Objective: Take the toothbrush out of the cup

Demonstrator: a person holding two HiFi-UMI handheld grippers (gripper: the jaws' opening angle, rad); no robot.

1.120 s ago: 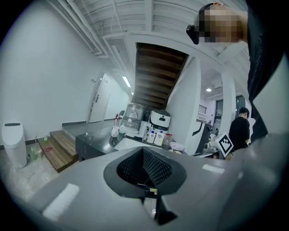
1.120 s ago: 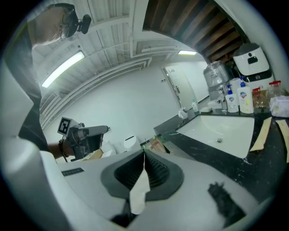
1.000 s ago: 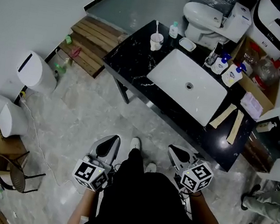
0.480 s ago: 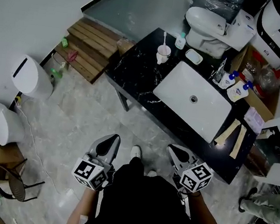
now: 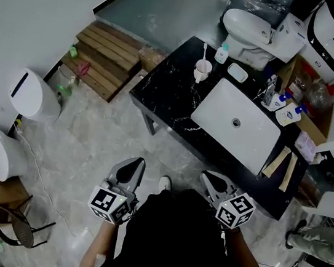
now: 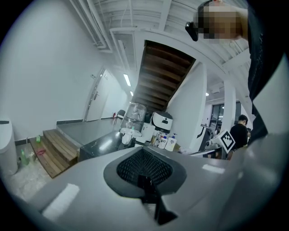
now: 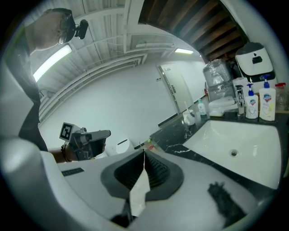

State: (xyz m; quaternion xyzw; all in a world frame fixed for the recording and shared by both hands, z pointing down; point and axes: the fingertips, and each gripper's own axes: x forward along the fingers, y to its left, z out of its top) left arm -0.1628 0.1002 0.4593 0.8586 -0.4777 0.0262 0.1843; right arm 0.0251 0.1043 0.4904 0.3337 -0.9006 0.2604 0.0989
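The left grey two-jaw tool (image 5: 130,169) and the right grey two-jaw tool (image 5: 214,183) are held near the person's body, pointing far, jaws pressed together on nothing.

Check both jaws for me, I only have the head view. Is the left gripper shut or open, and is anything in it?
Observer: The left gripper is shut. Its own view shows the pads pressed together with nothing between them.
Operator: And the right?
Observer: The right gripper is shut too, and empty.
Operator: Does its camera see the target?
Observer: Yes. The right gripper view shows the cup with the toothbrush far beyond the jaws. It stands near the end of the black counter, to the picture's left of the white sink.
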